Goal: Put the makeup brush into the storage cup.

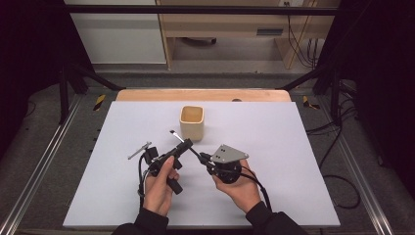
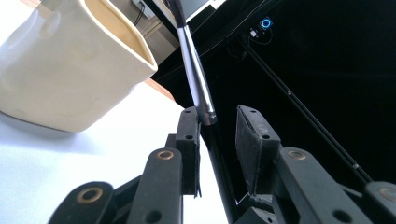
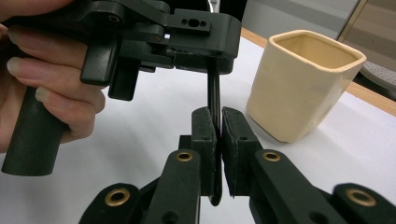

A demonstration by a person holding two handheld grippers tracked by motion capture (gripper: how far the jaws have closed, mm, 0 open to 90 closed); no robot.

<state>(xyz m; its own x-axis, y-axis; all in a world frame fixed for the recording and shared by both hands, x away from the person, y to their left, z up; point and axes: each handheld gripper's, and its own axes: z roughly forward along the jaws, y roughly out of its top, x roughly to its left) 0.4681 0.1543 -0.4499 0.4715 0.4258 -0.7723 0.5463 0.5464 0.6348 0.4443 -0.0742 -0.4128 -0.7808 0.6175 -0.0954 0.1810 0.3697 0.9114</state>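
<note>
A thin tool [image 1: 188,146] with a black handle and a silver metal section [image 2: 196,79] slants just in front of the cream square cup [image 1: 192,122]. My right gripper [image 3: 220,135] is shut on the black handle [image 3: 214,93], which runs up from its pads. My left gripper [image 2: 217,116] surrounds the tool farther toward its tip; the metal section rests against one pad [image 2: 191,135] while the other pad [image 2: 250,135] stands apart, so it is open. In the high view the left gripper [image 1: 183,146] and right gripper [image 1: 204,159] meet at the tool, each held by a hand.
A short silver piece [image 1: 139,150] lies on the white table top [image 1: 274,147] just left of the left hand. The cup [image 3: 303,84] stands empty close behind both grippers. A wooden edge [image 1: 203,94] borders the far side, with dark frame posts beyond.
</note>
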